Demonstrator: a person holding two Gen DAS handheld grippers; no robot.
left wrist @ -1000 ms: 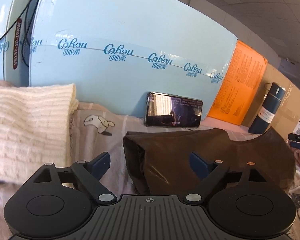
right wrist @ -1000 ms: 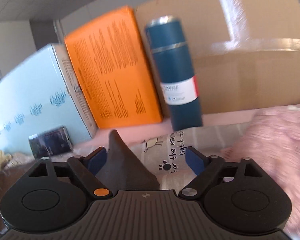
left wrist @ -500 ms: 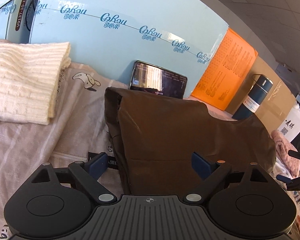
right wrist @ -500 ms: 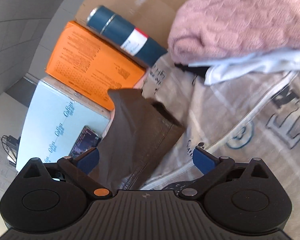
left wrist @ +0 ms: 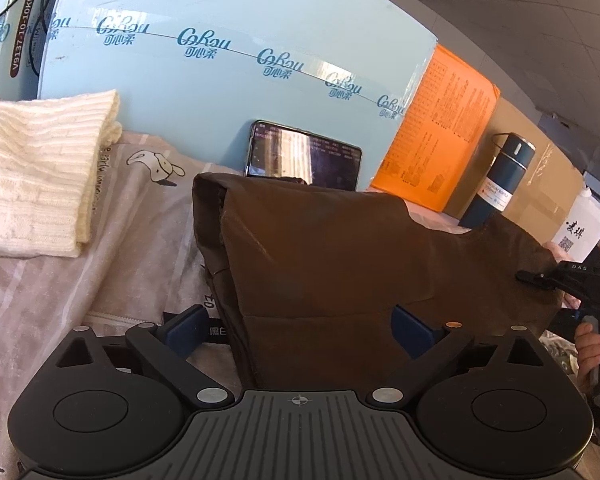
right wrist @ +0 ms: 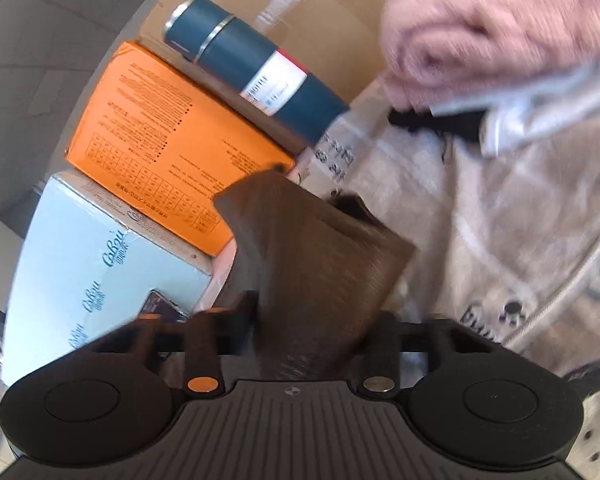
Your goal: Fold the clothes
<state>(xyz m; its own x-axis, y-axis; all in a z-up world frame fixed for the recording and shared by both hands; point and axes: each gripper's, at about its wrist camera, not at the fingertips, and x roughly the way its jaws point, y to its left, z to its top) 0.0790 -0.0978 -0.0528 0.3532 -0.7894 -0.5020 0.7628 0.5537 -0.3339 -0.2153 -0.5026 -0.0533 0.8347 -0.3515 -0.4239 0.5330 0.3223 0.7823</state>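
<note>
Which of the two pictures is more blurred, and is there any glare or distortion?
Right wrist view: motion blur smears the fluffy pink sweater and the printed bedsheet. Left wrist view: sharp, with reflections on the black phone screen, and fisheye bending of the pale blue carton.

Left gripper spread wide, fingers straddling the brown garment; right gripper at its far corner, cream knit folded beside.

Your brown garment hides the phone's lower edge; motion blur smears the pink knit and your right tool's fingertips.
</note>
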